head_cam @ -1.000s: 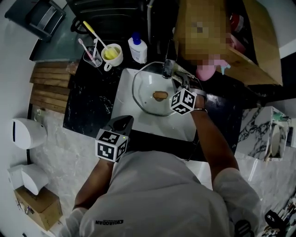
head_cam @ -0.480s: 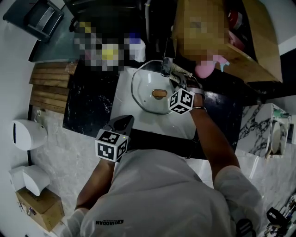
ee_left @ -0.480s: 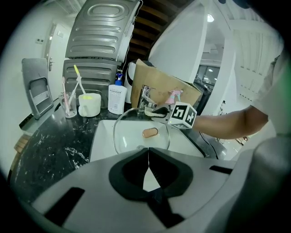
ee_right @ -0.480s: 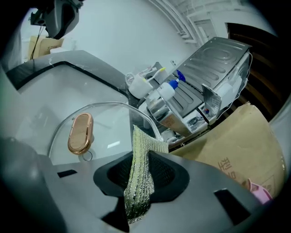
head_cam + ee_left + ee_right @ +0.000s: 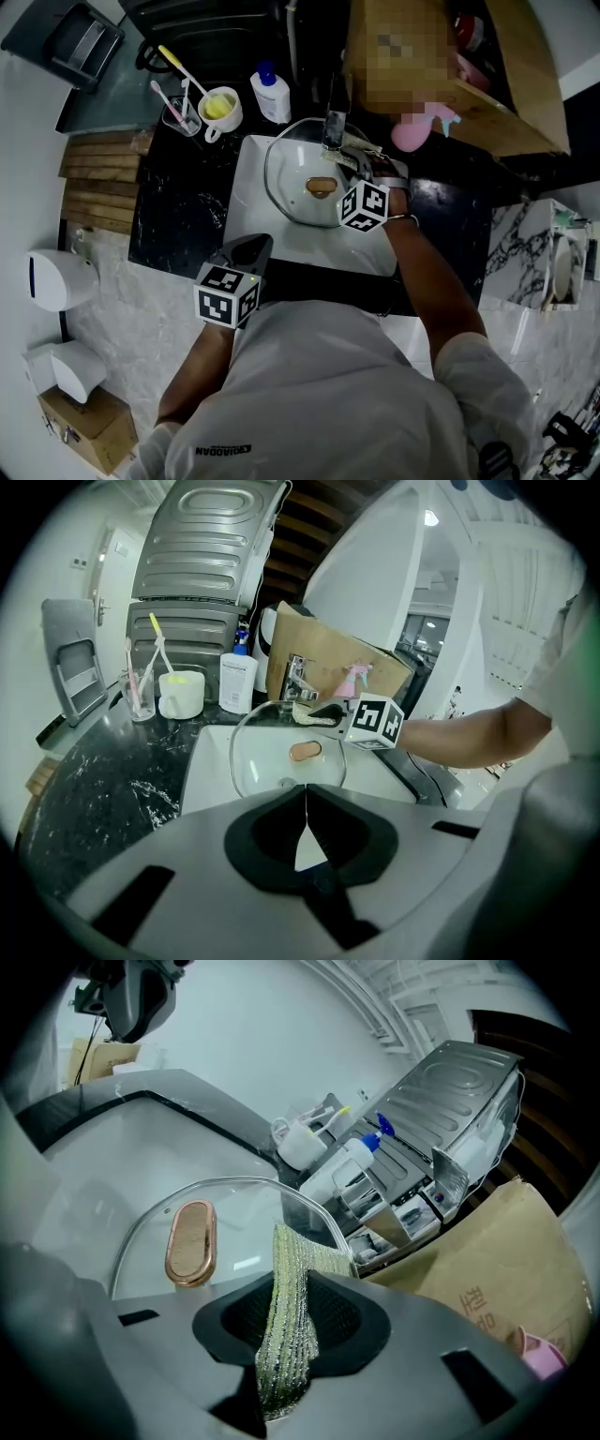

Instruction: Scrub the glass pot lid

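Lid (image 5: 292, 192) lies unheld in the sink (image 5: 248, 202), so my right hand-held gripper (image 5: 289, 1330), clamping the scourer (image 5: 292, 1283), could skid it while the left hand-held gripper (image 5: 306, 810) hangs closed, empty.

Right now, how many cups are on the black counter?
2. A clear glass and a white mug stand side by side on the counter, by the sink's far left corner. The person's body may hide more.
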`<state>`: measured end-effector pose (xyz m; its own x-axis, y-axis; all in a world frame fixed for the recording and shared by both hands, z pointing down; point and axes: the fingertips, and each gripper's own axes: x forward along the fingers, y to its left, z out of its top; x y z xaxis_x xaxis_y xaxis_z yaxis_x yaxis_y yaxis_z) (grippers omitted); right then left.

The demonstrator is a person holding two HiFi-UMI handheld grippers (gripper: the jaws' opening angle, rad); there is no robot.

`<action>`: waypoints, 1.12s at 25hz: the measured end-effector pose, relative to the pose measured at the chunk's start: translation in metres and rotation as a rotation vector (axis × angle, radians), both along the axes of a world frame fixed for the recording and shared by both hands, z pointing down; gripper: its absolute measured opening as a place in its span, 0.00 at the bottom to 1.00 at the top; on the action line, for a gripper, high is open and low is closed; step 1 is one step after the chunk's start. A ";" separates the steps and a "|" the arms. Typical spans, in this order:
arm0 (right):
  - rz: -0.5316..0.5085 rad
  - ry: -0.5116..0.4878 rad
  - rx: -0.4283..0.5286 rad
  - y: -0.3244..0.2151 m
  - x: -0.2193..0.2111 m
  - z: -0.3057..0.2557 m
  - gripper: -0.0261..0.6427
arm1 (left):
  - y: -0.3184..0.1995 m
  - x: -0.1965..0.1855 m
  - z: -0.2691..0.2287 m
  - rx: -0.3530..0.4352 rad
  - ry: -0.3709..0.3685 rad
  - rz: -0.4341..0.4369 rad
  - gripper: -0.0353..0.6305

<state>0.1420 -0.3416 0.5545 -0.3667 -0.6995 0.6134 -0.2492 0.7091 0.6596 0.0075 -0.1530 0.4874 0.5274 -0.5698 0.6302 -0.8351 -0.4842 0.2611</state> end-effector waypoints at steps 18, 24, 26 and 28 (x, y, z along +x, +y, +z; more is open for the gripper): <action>0.028 -0.053 -0.019 0.036 0.011 0.018 0.20 | -0.004 0.010 0.001 0.005 0.019 0.100 0.08; 0.101 -0.102 -0.024 0.044 0.021 0.021 0.21 | -0.007 0.019 0.000 0.008 0.019 0.155 0.08; 0.122 -0.115 -0.030 0.046 0.022 0.022 0.21 | -0.008 0.022 -0.001 0.010 0.023 0.172 0.08; 0.142 -0.126 -0.036 0.049 0.024 0.023 0.21 | -0.009 0.025 -0.002 0.013 0.028 0.188 0.08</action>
